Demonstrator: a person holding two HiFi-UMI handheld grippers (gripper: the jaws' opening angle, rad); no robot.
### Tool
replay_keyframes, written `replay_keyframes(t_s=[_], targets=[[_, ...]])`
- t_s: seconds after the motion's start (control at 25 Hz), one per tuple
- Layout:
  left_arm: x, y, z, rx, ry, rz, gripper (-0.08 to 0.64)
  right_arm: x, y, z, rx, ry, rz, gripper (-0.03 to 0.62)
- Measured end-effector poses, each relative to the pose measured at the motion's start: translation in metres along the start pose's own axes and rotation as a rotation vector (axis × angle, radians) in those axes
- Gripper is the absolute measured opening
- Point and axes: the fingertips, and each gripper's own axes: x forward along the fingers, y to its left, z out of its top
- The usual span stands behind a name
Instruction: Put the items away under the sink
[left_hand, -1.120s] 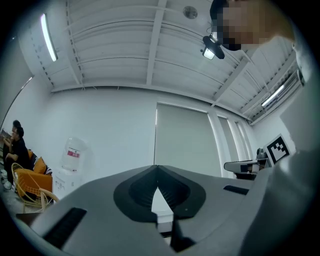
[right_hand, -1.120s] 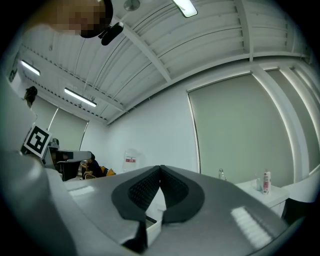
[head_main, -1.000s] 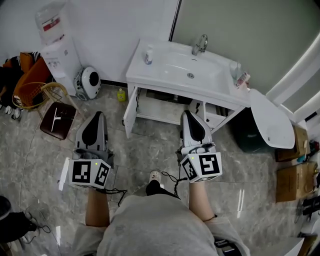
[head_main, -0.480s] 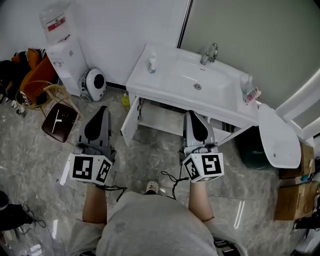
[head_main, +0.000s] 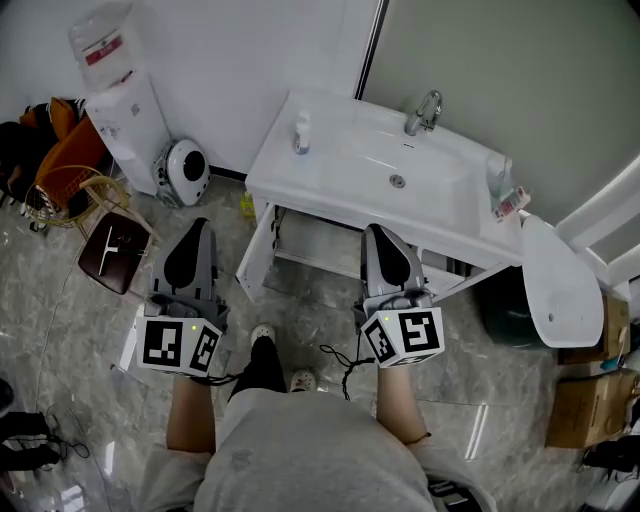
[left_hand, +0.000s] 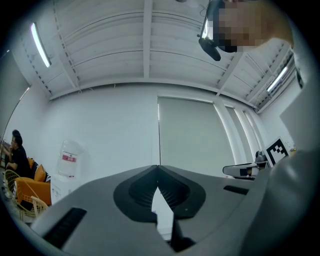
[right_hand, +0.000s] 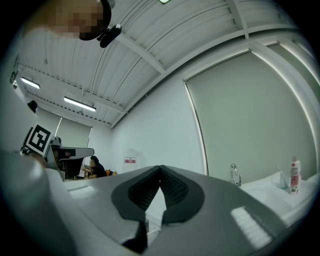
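White ceramic sink (head_main: 340, 172) ahead: my left gripper (head_main: 196, 228) and right gripper (head_main: 378, 232) have jaws closed (both empty); I'd open one near its small white bottle (head_main: 301, 131).

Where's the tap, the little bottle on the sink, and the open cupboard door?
tap (head_main: 424, 108): head view, on its curved metal spout.
little bottle (head_main: 300, 137): head view, on its white body.
open cupboard door (head_main: 256, 256): head view, on the door's white panel.

the left gripper (left_hand: 158, 171) points slightly upward, jaws together at the tips with nothing between them. beyond are a white wall (left_hand: 110, 130), a water dispenser (left_hand: 69, 161) and a seated person (left_hand: 16, 156) far left.
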Motion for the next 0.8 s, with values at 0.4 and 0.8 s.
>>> replay_keyframes(t_s=[0.4, 0.8], targets=[[0.099, 0.059, -0.028, -0.040, 0.005, -0.041, 0.008, 0.098, -0.027, -0.019, -0.021, 0.012, -0.055, 0.011], [0.196, 0.121, -0.041, -0.042, 0.002, -0.115, 0.008, 0.201, -0.040, -0.036, -0.019, 0.005, -0.112, 0.011]])
